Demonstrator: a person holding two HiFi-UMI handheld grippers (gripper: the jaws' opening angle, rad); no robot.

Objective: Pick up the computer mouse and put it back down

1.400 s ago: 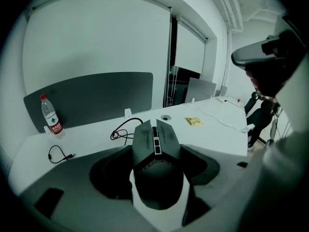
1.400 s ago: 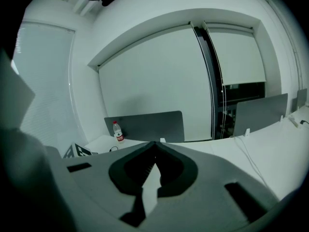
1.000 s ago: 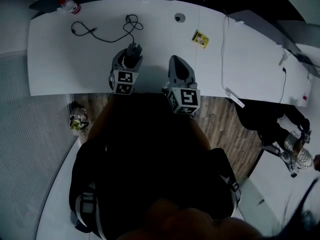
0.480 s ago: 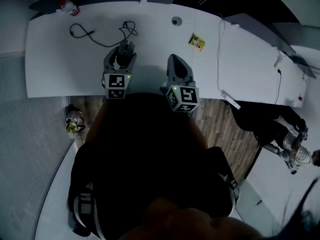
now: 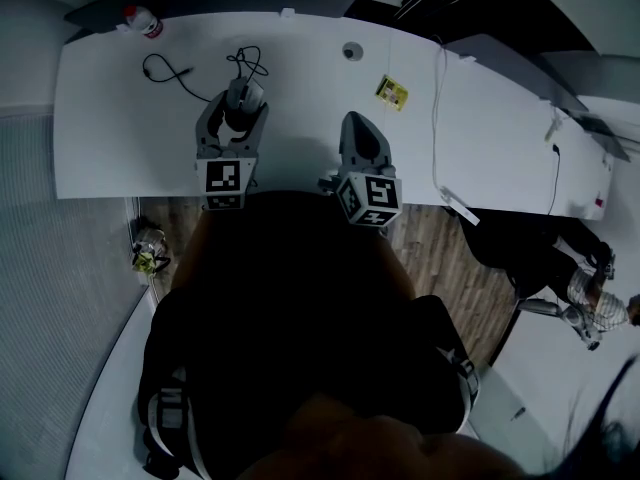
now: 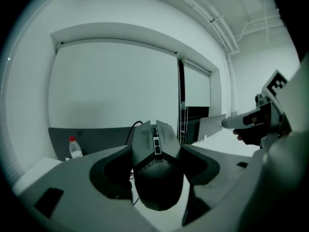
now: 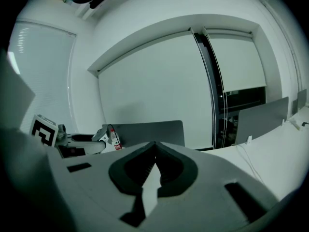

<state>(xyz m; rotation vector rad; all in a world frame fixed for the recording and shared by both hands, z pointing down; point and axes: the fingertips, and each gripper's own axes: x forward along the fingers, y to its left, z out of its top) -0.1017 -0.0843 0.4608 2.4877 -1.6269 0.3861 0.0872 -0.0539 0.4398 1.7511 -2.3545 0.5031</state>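
No writing is legible; print on the yellow card (image 5: 391, 91) is too small

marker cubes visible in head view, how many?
2. One cube on the left gripper, which is shut on the mouse; the other cube on the right gripper, shut and empty. None appear hidden.

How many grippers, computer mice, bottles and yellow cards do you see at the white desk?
Grippers: 2 (left gripper, right gripper)
Dark grey corded computer mouse: 1
Clear plastic bottle with red cap: 1
Small yellow card: 1
Total: 5
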